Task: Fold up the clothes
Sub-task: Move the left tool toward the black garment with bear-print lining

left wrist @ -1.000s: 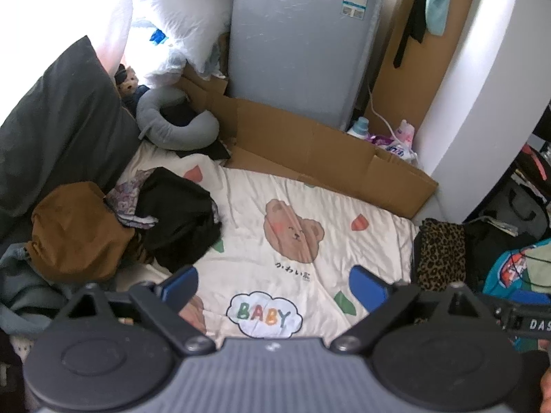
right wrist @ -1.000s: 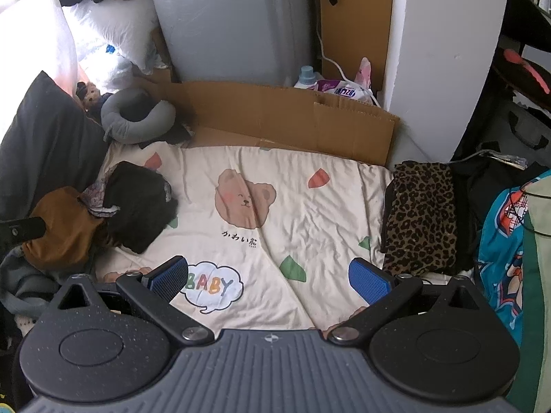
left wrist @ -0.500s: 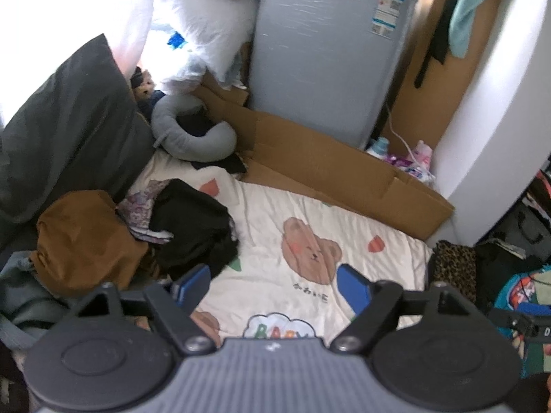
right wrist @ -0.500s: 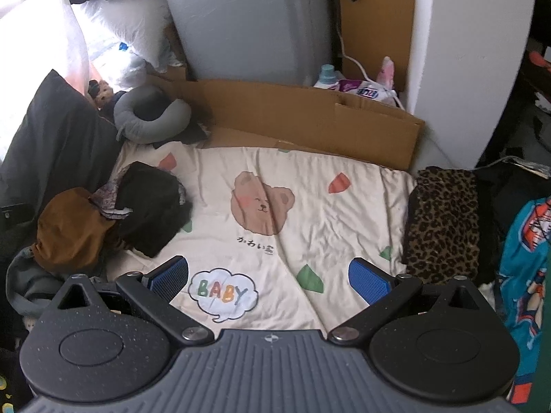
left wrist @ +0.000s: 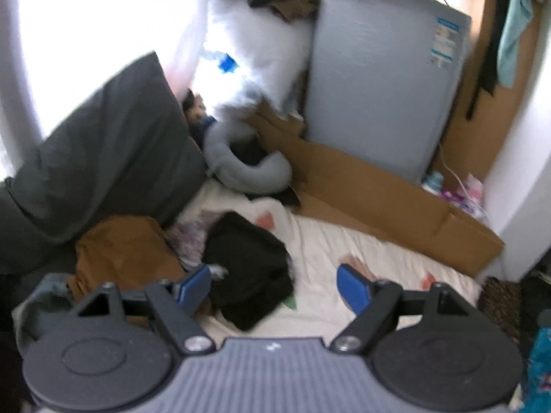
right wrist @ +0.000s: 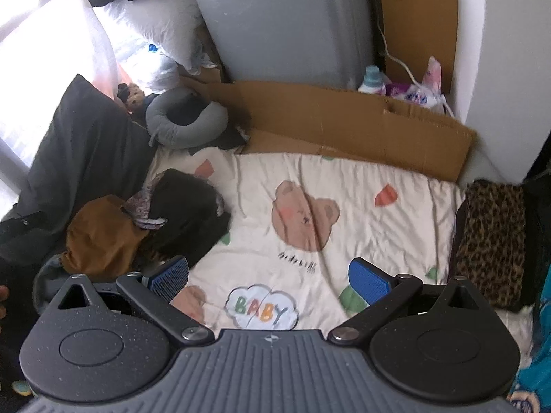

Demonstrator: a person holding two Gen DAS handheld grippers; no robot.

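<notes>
a crumpled black garment [right wrist: 187,215] lies bunched at the left edge of the cream bear-print quilt [right wrist: 361,227], touching a brown garment [right wrist: 103,235] and a patterned piece between them — a leopard-print garment [right wrist: 490,237] sits at the right edge. the left gripper [left wrist: 275,284] and right gripper [right wrist: 268,275] hover spread wide, empty.

"BABY" in coloured letters sits in a cloud at six o'clock on the cream blanket [right wrist: 344,179]; other print is unreadable.
</notes>
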